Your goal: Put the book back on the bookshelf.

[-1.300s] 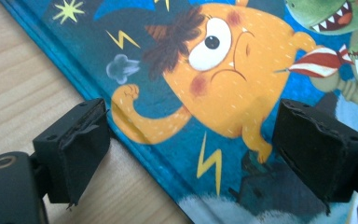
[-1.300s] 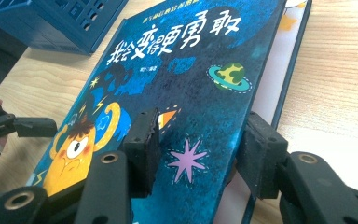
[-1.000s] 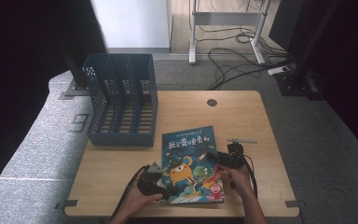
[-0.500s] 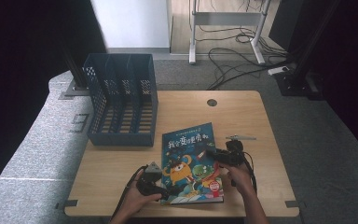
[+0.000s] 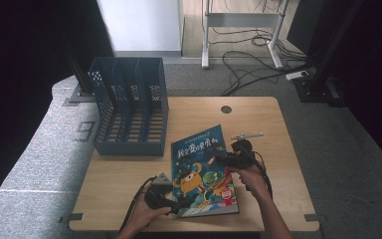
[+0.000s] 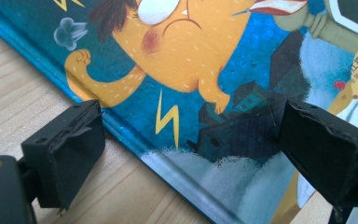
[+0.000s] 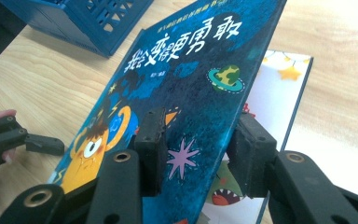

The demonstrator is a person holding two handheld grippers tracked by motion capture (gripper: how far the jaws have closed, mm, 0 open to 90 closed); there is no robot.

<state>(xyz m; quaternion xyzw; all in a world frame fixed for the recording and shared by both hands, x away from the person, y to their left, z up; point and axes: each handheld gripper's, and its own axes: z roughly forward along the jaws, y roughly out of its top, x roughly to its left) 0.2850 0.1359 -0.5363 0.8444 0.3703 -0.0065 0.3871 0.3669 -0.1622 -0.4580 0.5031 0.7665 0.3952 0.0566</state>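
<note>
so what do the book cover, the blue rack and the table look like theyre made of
Book cover: stiff board with a glossy printed skin, judging by the sheen and how it stays flat while lifted off the white page beneath.
Blue rack: likely moulded plastic, matte, with perforated lattice walls and dividers.
Table: light wood or a wood-look laminate; straight grain lines show, and the finish is dull.
</note>
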